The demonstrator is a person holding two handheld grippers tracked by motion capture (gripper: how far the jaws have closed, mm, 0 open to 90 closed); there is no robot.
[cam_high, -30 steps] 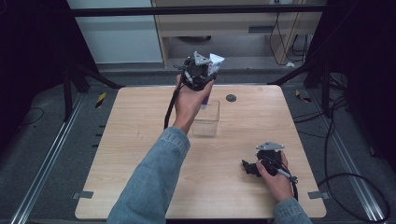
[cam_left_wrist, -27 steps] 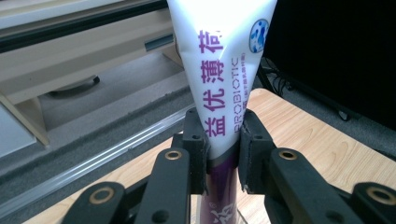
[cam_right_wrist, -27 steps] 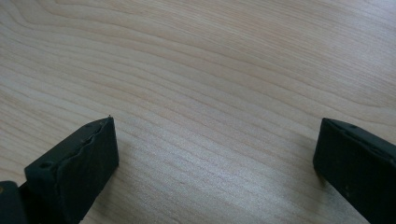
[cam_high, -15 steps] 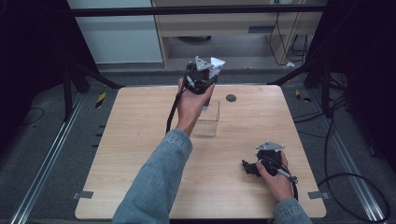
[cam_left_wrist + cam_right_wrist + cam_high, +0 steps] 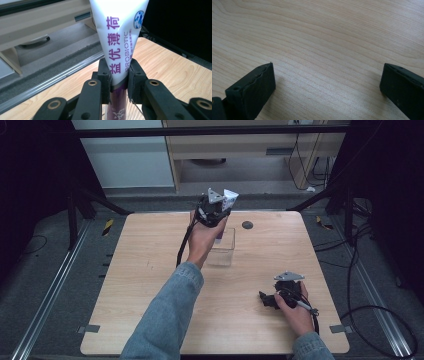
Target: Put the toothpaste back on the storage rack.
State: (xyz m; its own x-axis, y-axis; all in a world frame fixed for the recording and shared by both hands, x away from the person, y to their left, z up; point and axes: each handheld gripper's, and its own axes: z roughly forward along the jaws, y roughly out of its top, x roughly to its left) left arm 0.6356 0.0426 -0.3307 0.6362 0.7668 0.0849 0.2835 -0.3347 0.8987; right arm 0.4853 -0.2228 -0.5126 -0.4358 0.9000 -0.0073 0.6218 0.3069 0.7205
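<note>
A: High view — left gripper (image 5: 218, 207) clamps a white-purple tube (image 5: 119, 45) upright, seemingly above the clear box (image 5: 221, 246).
B: Right gripper (image 5: 327, 82)?
A: Jaws spread wide — low over bare table (image 5: 150, 270).

Clear box (image 5: 222, 251) blocks mid-table; bare wooden table (image 5: 150, 270) lies open elsewhere.

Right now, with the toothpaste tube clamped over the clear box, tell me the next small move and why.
Probably lower the left gripper straight down. Its jaws are shut on the toothpaste tube, held upright with the purple end pointing down over the clear plastic box, so a short descent should seat it inside before releasing. The right gripper rests open on the wooden table, away from the box.
</note>
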